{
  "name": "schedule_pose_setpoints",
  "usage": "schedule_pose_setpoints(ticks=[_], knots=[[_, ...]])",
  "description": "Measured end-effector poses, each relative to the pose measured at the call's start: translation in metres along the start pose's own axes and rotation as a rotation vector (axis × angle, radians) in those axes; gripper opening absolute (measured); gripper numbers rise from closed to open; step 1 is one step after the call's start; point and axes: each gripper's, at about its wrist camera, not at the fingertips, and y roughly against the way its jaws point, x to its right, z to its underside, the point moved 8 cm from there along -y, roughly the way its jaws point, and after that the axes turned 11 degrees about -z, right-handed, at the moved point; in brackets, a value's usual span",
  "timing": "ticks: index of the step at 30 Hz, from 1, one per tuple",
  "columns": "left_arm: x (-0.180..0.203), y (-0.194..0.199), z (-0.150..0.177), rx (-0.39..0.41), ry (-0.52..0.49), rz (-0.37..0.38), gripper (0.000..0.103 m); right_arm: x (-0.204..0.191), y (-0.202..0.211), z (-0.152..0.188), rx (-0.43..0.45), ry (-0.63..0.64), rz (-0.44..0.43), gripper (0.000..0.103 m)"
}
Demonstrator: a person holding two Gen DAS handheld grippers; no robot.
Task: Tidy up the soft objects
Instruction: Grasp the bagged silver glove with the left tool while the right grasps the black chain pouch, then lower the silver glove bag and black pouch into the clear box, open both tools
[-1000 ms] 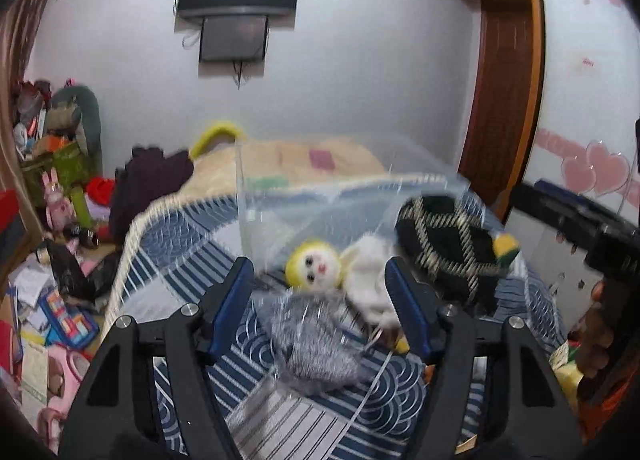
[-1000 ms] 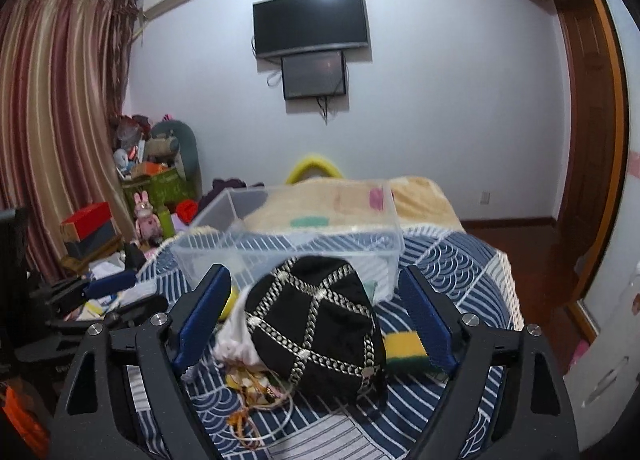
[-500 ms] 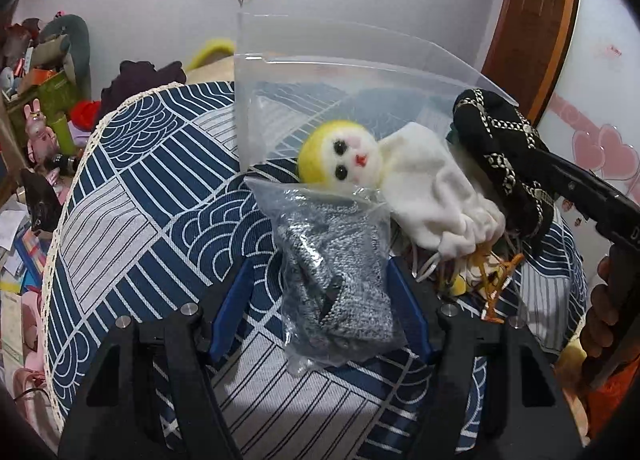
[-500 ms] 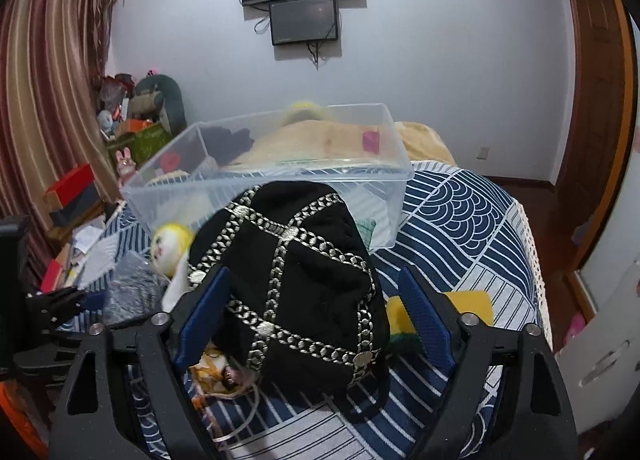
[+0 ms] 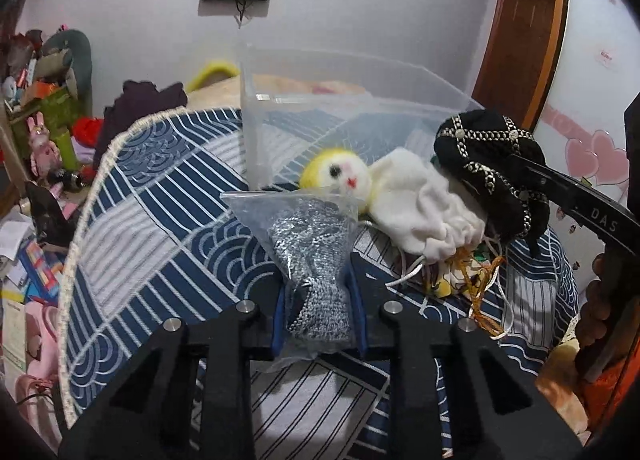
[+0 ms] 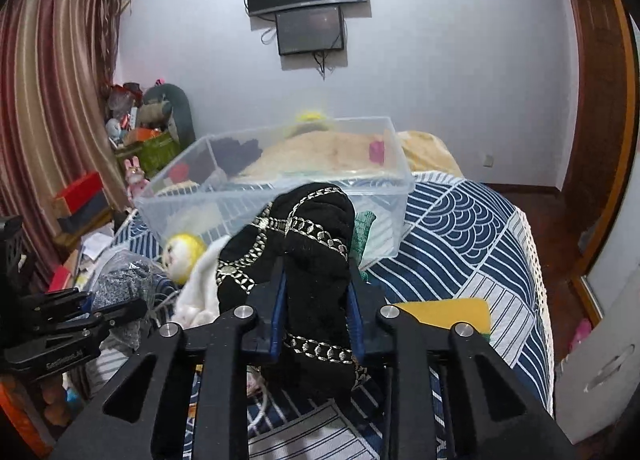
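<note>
My left gripper (image 5: 318,292) is shut on a clear plastic bag of grey knitwear (image 5: 310,252), held just above the blue patterned bedspread (image 5: 160,220). My right gripper (image 6: 316,280) is shut on a black hat with gold chain trim (image 6: 304,228); the hat also shows in the left wrist view (image 5: 488,164). A yellow-headed doll in white cloth (image 5: 384,188) lies between them, in front of a clear plastic bin (image 6: 280,180). The doll's head shows in the right wrist view (image 6: 182,254).
A yellow and green sponge (image 6: 452,316) lies on the bedspread right of the hat. A green knit item (image 6: 362,232) leans against the bin. Tangled cords (image 5: 472,280) lie under the doll. Toys and boxes clutter the floor at left (image 5: 36,164).
Both grippers have closed: the left on the bag of grey knitwear, the right on the black hat. Both things are now lifted slightly off the bedspread.
</note>
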Motion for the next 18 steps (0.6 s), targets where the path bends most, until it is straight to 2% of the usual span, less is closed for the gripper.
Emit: schedule_pose_setpoints(ticks=[10, 15, 18], knots=[[-0.012, 0.04, -0.031, 0.125, 0.016, -0.04, 0.026, -0.016, 0.022, -0.023, 0.086, 0.061, 0.009, 0.02], [-0.019, 0.051, -0.056, 0.18, 0.021, -0.035, 0.026, -0.02, 0.021, -0.034, 0.096, 0.061, -0.032, 0.02], [-0.019, 0.052, -0.076, 0.209, 0.02, -0.017, 0.026, -0.019, 0.015, -0.044, 0.109, 0.085, -0.009, 0.02]])
